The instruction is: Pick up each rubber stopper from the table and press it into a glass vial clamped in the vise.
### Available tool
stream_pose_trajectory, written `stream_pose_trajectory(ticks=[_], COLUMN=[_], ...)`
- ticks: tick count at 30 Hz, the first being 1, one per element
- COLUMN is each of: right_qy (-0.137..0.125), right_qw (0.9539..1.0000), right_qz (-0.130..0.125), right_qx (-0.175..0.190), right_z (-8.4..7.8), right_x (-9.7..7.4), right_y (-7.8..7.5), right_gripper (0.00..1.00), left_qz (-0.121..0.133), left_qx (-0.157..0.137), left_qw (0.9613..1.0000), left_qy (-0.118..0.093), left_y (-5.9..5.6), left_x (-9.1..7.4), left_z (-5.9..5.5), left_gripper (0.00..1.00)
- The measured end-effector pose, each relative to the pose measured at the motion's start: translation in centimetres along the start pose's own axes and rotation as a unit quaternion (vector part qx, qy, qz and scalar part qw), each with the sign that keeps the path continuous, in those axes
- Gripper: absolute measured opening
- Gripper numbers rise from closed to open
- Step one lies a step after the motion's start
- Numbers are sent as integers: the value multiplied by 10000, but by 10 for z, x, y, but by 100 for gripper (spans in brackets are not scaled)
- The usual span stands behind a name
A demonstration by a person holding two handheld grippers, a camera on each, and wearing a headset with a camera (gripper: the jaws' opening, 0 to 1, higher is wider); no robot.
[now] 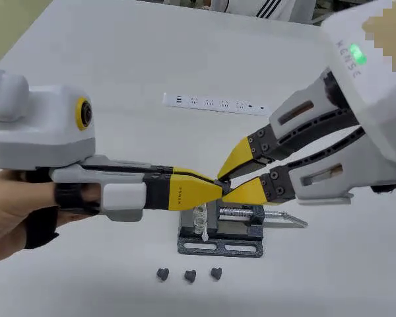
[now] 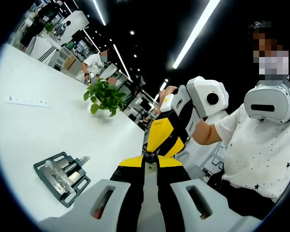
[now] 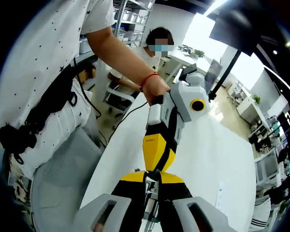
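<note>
My left gripper (image 1: 219, 189) comes in from the left, held in a hand, and my right gripper (image 1: 222, 187) comes in from the right. Their yellow tips meet in the air above the vise (image 1: 221, 231). A small dark rubber stopper (image 1: 225, 187) sits pinched where the tips meet, also seen as a dark speck at the tips (image 2: 150, 157) (image 3: 153, 174). Both pairs of jaws are closed down to it. A clear glass vial (image 1: 200, 218) stands clamped in the vise (image 2: 63, 178). Three dark stoppers (image 1: 190, 275) lie in a row on the table in front of the vise.
A white power strip (image 1: 214, 104) lies on the white table (image 1: 119, 66) beyond the vise. The vise screw handle (image 1: 284, 218) sticks out to the right. A potted plant (image 2: 105, 96) and people stand in the background.
</note>
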State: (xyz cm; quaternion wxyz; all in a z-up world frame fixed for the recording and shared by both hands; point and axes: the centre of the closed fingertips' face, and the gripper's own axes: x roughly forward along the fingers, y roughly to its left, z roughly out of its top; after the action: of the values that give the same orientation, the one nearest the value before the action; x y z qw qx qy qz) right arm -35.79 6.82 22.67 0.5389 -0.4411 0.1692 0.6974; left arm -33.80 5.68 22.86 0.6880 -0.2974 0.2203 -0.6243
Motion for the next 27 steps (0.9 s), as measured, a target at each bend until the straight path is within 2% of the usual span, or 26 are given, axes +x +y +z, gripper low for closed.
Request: stream_pose_trajectory(ticks=[7, 19, 24, 26, 27], right_qy=[104, -119, -280, -536, -615], right_qw=[9998, 9995, 9986, 9970, 9958], right_qz=[-84, -302, -430, -473, -579], right_qx=[-175, -53, 93, 298, 358], right_z=[1, 7, 10, 15, 16], right_x=[-1, -5, -10, -13, -15], right_y=[-2, -7, -10, -10, -14], right_gripper=[4, 5, 8, 10, 10], left_qz=[9, -39, -94, -99, -114], left_qx=[-96, -143, -187, -212, -232], left_qw=[9999, 9993, 9988, 9981, 9975], left_qy=[-87, -338, -432, -567, -652], left_y=[0, -4, -7, -7, -8], left_x=[-2, -6, -6, -8, -9], left_z=[1, 9, 11, 15, 17], left_gripper=[4, 4, 4, 4, 4])
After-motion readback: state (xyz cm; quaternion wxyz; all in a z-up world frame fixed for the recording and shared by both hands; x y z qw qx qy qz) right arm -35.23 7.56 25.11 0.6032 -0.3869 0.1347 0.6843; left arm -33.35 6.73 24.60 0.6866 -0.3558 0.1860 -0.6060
